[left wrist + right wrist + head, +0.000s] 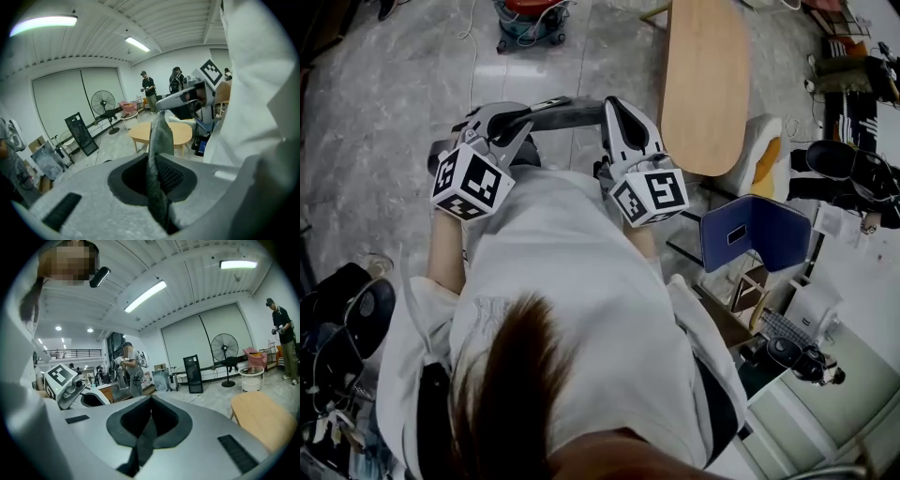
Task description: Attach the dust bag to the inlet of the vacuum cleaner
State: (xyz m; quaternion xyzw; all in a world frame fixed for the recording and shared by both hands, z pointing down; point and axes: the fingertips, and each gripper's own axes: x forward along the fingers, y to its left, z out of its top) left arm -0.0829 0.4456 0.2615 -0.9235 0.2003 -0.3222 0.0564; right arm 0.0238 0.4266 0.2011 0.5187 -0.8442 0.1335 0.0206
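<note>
While the grey dust bag [567, 113] is stretched out above the floor [384, 112], its left end is clamped in the left tool [502, 125] and its right end is pinched in the tightly closed right tool [614, 111].

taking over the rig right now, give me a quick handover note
Left gripper: shut on the dust bag, grey fabric pinched in its jaws.
Right gripper: shut on the bag's other end.
Bag is stretched between them, held up before the person.
What looks like the vacuum cleaner stands on the floor ahead, apart from the bag.
Done: bag in hand. Left: bring it over and attach it.
</note>
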